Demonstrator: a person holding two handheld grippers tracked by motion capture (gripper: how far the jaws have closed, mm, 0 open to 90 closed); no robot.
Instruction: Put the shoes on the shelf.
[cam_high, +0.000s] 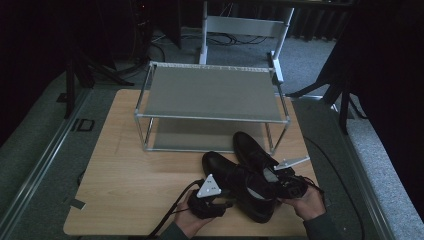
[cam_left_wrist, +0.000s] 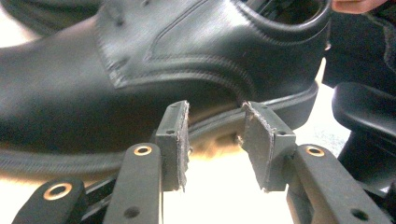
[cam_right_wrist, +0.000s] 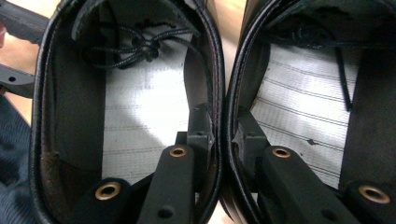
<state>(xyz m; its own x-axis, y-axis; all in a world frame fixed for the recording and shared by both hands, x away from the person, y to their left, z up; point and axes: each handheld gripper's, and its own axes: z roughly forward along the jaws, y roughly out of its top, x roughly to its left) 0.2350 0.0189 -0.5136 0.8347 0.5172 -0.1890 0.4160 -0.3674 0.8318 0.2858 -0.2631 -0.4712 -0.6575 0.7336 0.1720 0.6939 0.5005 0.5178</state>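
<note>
Right hand-held gripper (cam_right_wrist: 219, 128) pinching glossy black shoes (cam_right_wrist: 222, 70)

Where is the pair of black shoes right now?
In the high view the pair of black shoes lies on the wooden table, front right, just before the metal shoe rack, with the right gripper pinching their inner collars together.

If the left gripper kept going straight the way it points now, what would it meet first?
Most likely the side of the near black shoe, around its sole edge just ahead of the open left gripper; the remaining gap is hard to judge.
</note>
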